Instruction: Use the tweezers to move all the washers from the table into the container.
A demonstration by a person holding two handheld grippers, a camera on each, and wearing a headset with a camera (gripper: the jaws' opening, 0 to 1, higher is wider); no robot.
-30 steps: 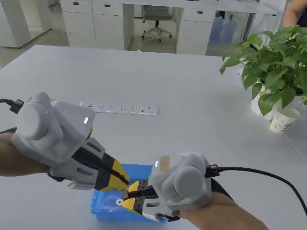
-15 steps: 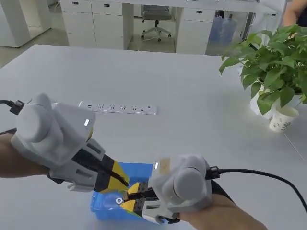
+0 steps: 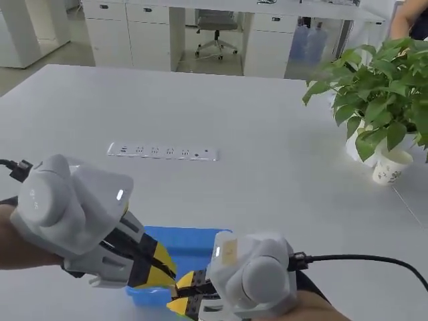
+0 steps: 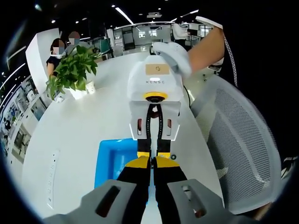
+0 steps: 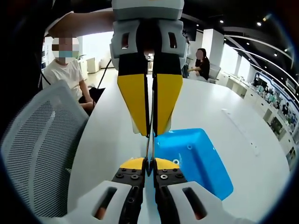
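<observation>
A blue container (image 3: 194,239) sits on the white table near the front edge. My left gripper (image 3: 170,273) comes in from the left and my right gripper (image 3: 182,295) from the near side, and their yellow tips meet over the container's near corner. In the right gripper view, thin metal tweezers (image 5: 150,140) run from my right gripper (image 5: 149,164) up into the left gripper (image 5: 150,131), with both sets of jaws shut on them. Two small washers (image 5: 188,147) lie in the container (image 5: 201,161). The left gripper view has my left gripper (image 4: 152,163) tip to tip with the right gripper (image 4: 153,153).
A white power strip (image 3: 162,152) lies mid-table. At the right edge stand a potted plant (image 3: 381,93) and a paper cup (image 3: 388,167). A mesh chair (image 4: 238,140) is behind the near table edge, and people sit in the background.
Both grippers have drawn together toward the table's near edge, uncovering more of the container's far side. The washer seen in the container earlier is now behind the jaws.
</observation>
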